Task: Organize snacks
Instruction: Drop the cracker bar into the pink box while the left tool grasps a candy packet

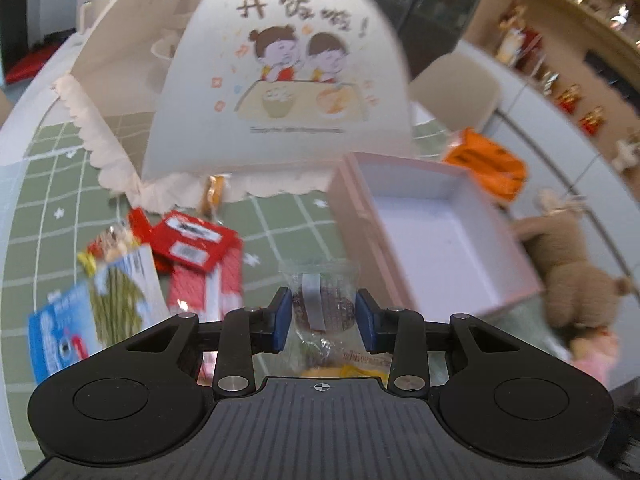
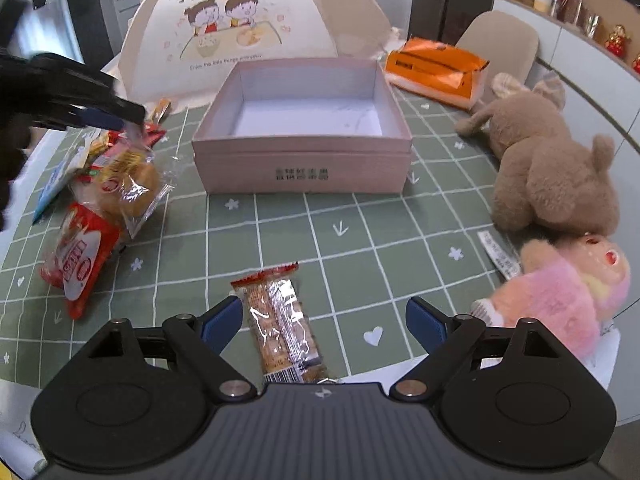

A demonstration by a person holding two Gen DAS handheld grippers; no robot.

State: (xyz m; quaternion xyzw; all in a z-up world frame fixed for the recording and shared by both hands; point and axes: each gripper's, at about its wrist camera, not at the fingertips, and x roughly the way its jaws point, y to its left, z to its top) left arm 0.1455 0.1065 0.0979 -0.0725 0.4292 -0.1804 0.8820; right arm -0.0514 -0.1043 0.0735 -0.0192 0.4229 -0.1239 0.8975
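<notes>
Here the left gripper [image 1: 323, 316] has its jaws clamped on a clear-wrapped pastry [image 1: 322, 307], lifted left of the empty pink box [image 2: 304, 136], likely its destination; the right gripper [image 2: 324, 320] hangs with jaws spread over a snack bar [image 2: 280, 324] in front of that box.

My left black plastic two-finger gripper [image 1: 323, 314]: matte ribbed central housing with a small crosshair mark, two rounded lobes each bearing a shallow circular recess, angled linkage arms joined by silver screw heads, fingers faced with dark blue pads [image 1: 283, 316]. My right black plastic two-finger gripper [image 2: 324, 322] is built the same: ribbed housing, small emblem, silver pivots, blue pads [image 2: 224, 320].
</notes>
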